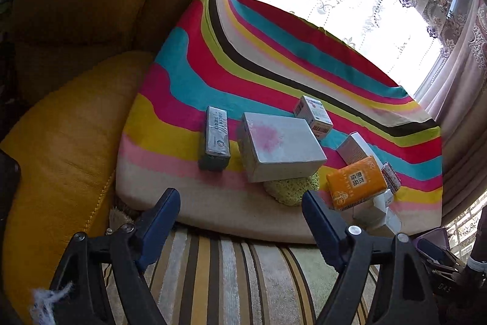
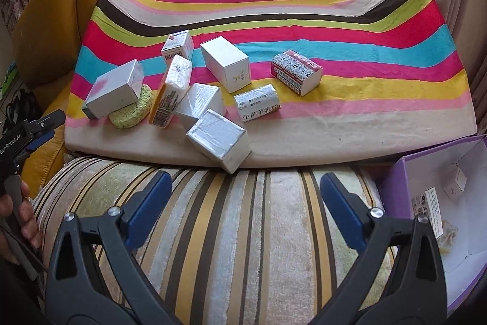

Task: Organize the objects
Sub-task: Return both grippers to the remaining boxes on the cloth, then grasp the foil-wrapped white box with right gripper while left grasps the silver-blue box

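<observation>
Grippers, left [image 1: 240, 203] and right [image 2: 243, 188], both spread, empty, short of boxes on striped cushion [image 2: 334, 139]

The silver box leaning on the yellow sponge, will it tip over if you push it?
Probably yes. The silver box sits tilted, one end propped on the yellow sponge, so a nudge could rock it or slide it off. Its flat sides look stiff, so it likely keeps its shape when squeezed. The shiny wrapping might be a bit slippery.
</observation>
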Demonstrator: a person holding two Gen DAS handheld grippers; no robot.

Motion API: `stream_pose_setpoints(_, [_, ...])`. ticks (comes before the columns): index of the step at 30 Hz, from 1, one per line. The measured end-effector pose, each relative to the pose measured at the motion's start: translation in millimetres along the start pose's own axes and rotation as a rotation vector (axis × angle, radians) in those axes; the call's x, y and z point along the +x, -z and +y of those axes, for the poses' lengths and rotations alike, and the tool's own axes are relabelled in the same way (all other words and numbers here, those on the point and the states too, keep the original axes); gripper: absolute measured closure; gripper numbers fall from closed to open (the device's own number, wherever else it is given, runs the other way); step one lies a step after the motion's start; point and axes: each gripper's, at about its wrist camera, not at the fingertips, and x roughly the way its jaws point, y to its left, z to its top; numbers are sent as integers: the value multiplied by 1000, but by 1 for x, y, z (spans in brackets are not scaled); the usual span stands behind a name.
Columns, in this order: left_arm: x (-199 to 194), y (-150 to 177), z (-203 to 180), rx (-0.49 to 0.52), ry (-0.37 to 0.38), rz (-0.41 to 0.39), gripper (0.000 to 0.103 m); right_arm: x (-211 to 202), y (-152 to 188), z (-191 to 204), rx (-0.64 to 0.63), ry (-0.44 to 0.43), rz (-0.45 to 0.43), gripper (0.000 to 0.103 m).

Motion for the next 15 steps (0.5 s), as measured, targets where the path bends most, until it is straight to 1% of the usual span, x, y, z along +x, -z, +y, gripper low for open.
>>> stream_pose_setpoints(8, [14,-6,7,-24,-12,28,20,27,-17,19,27,18,33,4])
stream_pose_setpoints(13, [23,-13,11,-31,-28,41,20,42,-28,16,96,38,41,4])
stream_pose_setpoints(14, [25,-14,12,-30,-33,45,20,45,-29,15,103,45,48,5])
stream_pose_setpoints(15, [28,-16,12,-29,-37,51,20,49,-30,15,103,53,58,9])
